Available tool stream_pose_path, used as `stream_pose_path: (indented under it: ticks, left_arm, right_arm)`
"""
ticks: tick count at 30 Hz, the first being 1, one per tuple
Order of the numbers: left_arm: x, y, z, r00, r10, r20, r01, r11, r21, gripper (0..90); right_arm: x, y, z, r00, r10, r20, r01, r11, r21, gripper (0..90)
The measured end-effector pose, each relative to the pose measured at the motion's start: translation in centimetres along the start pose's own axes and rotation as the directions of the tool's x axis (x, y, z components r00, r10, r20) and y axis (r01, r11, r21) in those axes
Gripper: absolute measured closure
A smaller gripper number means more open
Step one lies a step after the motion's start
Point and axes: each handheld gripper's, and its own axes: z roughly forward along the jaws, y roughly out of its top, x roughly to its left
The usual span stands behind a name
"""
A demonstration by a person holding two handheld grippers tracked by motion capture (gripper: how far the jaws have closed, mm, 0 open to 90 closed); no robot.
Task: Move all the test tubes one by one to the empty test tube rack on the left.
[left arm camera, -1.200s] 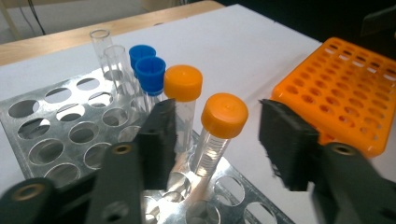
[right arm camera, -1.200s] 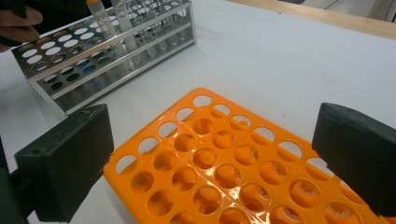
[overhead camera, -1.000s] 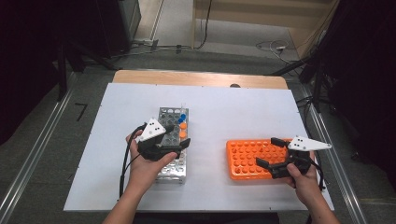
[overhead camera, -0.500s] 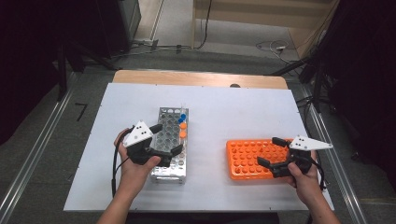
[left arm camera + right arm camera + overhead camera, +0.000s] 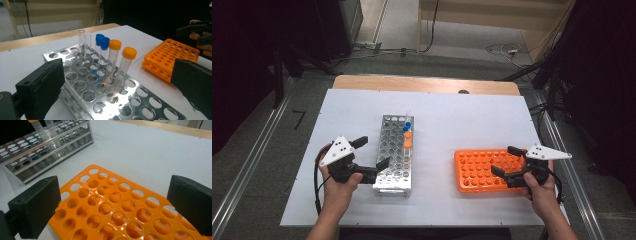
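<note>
Tubes [image 5: 110,58] all stand in the far end of the metal rack [image 5: 394,155], two blue-capped, two orange-capped and two uncapped, while the orange rack [image 5: 482,170] on the worktop [image 5: 447,120] holds nothing; so the moving of tubes across looks barely begun, if at all. Left gripper [image 5: 369,152] sits just beside the metal rack, its fingers having just opened wide with nothing between them; right gripper [image 5: 507,162] hovers over the orange rack, fingers apart and empty.

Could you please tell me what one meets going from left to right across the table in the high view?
Left claw → metal tube rack → orange rack → right claw.
</note>
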Motion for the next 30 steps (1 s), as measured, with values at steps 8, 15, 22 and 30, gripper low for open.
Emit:
stream_pose_path:
  ticks: [8, 15, 22, 30]
  left_arm:
    - [1.2, -1.0, -2.0, 0.9996, -0.009, -0.028, 0.009, 0.9999, -0.008, 0.0]
    - [2.8, -1.4, -3.5, 0.9972, -0.034, -0.067, 0.032, 0.9991, -0.03, 0.0]
    - [4.1, -1.8, -4.5, 0.9949, -0.04, -0.092, 0.037, 0.9984, -0.042, 0.0]
    - [5.0, -2.5, -4.9, 0.9939, -0.031, -0.106, 0.027, 0.9989, -0.039, 0.0]
  right_arm:
    - [-1.2, -0.5, -0.3, 0.9994, 0.018, 0.03, -0.018, 1.0, -0.004, 0.0]
    - [-2.2, -0.9, -0.7, 0.9982, 0.035, 0.048, -0.035, 0.999, -0.013, 0.0]
    - [-3.2, -1.2, -1.3, 0.9961, 0.048, 0.073, -0.046, 0.999, -0.026, 0.0]
    - [-4.4, -1.7, -1.9, 0.9936, 0.068, 0.09, -0.064, 0.997, -0.043, 0.0]
